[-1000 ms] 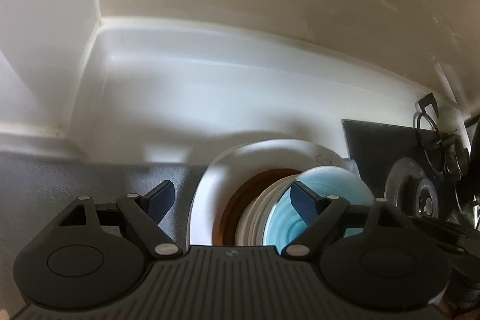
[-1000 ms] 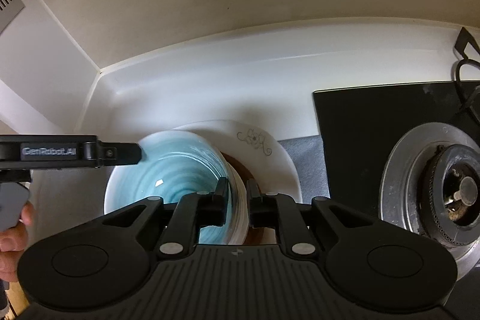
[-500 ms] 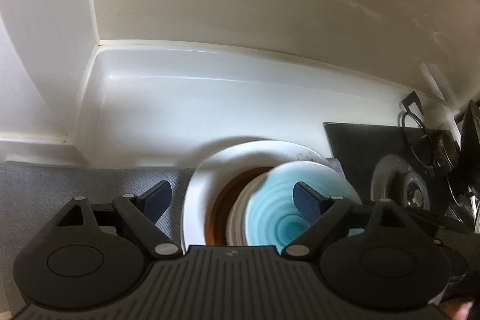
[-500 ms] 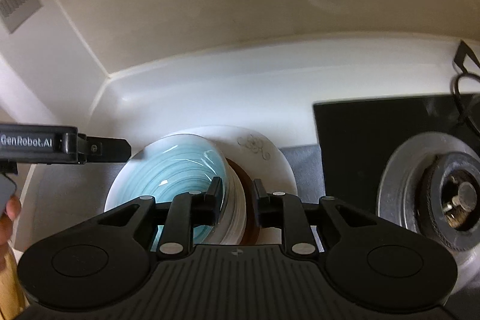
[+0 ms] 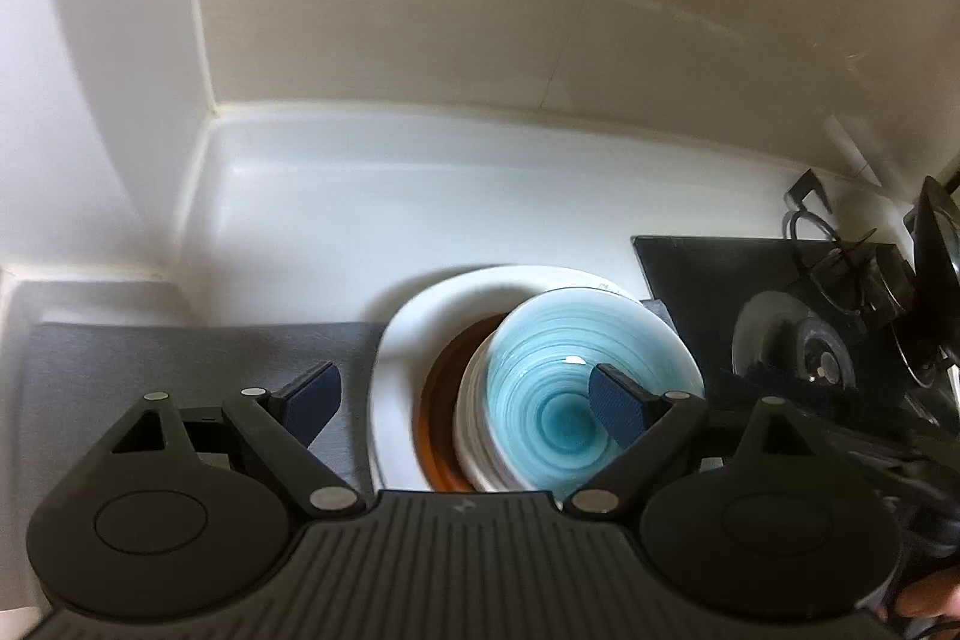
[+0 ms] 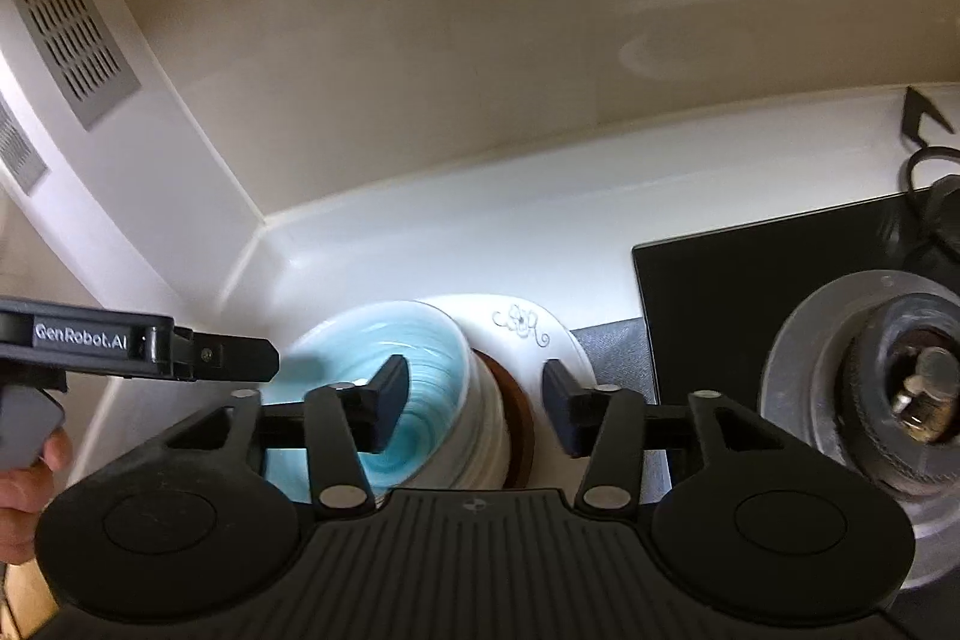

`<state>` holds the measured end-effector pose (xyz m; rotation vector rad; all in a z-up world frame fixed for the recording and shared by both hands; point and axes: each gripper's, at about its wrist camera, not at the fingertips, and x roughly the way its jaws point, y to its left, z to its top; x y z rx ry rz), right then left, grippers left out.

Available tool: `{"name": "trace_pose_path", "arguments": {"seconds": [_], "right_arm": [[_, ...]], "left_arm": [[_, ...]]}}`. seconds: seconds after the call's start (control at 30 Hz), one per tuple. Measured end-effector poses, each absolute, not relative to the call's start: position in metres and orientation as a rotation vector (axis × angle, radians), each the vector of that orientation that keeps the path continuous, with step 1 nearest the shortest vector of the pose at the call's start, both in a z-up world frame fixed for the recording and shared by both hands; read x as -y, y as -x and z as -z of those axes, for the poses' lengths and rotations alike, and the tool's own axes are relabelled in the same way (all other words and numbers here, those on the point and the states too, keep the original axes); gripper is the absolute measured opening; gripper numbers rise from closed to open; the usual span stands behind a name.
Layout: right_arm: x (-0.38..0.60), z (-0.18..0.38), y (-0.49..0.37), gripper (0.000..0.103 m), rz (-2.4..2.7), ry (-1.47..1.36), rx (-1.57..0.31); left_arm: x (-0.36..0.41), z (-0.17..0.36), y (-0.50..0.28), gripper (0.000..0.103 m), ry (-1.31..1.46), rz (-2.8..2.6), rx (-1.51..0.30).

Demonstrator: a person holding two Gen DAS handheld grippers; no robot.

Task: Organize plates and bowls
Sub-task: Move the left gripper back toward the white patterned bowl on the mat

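Note:
A blue swirl bowl [image 5: 558, 388] tops a stack: white bowls [image 5: 474, 418] under it, a brown dish [image 5: 441, 400] and a large white plate [image 5: 396, 352] with a flower print at the bottom. The stack also shows in the right wrist view, with the blue bowl [image 6: 426, 352] and the plate [image 6: 528, 334]. My left gripper [image 5: 465, 400] is open and empty above the stack. My right gripper [image 6: 474, 400] is open, its fingers on either side of the bowl rim, apart from it.
The stack sits on a white counter [image 5: 390, 220] in a wall corner, partly on a grey mat [image 5: 150, 358]. A black gas hob with a burner [image 6: 888, 376] lies to the right. The left gripper's body [image 6: 120, 340] shows at the left of the right wrist view.
My right gripper has opened and let go of the blue bowl's rim. Both grippers have lifted back, so the stack looks smaller and lower.

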<state>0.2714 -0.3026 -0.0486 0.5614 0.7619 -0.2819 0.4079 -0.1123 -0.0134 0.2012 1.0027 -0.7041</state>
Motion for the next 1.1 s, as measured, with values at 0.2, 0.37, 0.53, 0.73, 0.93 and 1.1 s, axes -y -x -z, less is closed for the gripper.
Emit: {"name": "trace_pose_path", "arguments": {"seconds": [0.2, 0.37, 0.53, 0.73, 0.93, 1.1], "right_arm": [[0.272, 0.02, -0.231, 0.069, 0.24, -0.532, -0.762], [0.24, 0.019, -0.192, 0.07, 0.22, -0.576, -0.78], [0.206, 0.012, -0.161, 0.074, 0.191, -0.551, -0.784], [0.175, 0.002, -0.132, 0.077, 0.192, -0.446, -0.768], [0.166, -0.003, -0.109, 0.078, 0.218, -0.411, -0.773], [0.164, -0.006, -0.094, 0.079, 0.24, -0.417, -0.771]], "left_arm": [[0.075, -0.004, -0.366, 0.103, -0.227, 0.684, -0.916], [0.036, -0.001, -0.33, 0.103, -0.229, 0.637, -0.895], [0.005, 0.01, -0.302, 0.103, -0.237, 0.574, -0.933], [-0.001, 0.013, -0.283, 0.103, -0.26, 0.55, -0.96], [-0.002, 0.007, -0.257, 0.103, -0.284, 0.574, -0.932], [-0.002, 0.011, -0.241, 0.103, -0.291, 0.581, -0.95]]}}
